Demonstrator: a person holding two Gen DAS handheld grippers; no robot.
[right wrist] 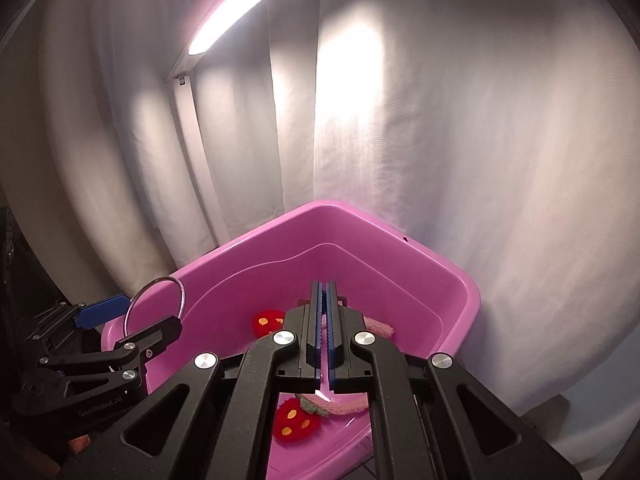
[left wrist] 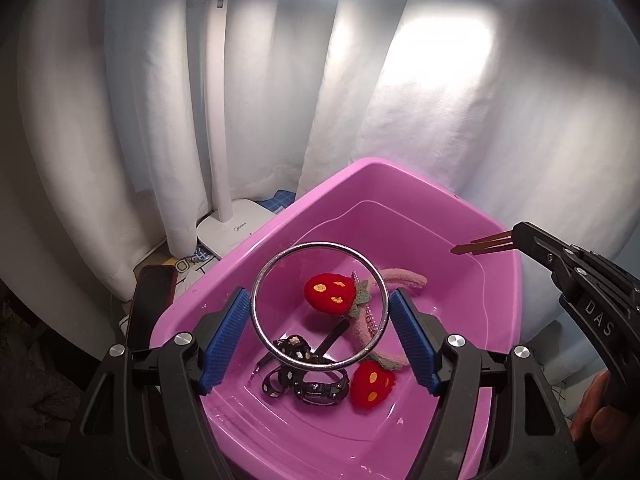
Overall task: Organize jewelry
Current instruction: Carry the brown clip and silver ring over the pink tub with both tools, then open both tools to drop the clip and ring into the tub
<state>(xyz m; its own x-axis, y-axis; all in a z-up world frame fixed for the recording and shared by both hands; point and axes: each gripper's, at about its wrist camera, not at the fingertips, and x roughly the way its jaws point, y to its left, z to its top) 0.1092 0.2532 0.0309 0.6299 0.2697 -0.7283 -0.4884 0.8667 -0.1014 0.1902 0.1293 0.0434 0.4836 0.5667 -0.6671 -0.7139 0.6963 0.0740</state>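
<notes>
Silver bangle (left wrist: 320,306) held upright between the blue fingers (left wrist: 224,336) of the left gripper (left wrist: 320,320), above the pink tub (left wrist: 460,216). Inside the tub: two red knitted strawberries (left wrist: 330,294), a black watch (left wrist: 320,390), a dotted black band (left wrist: 290,346). Right gripper (right wrist: 325,300) over the tub, fingers pressed together on a thin brown strip (left wrist: 482,245). White desk lamp (left wrist: 220,120) behind.

"Midea" on lamp base (left wrist: 236,228); "DAS" on right claw (left wrist: 454,250); "GenRobot.AI" on left claw (right wrist: 132,320)

Black hand-held gripper (left wrist: 320,340), blue ribbed pads (left wrist: 224,340), silver screws.
</notes>
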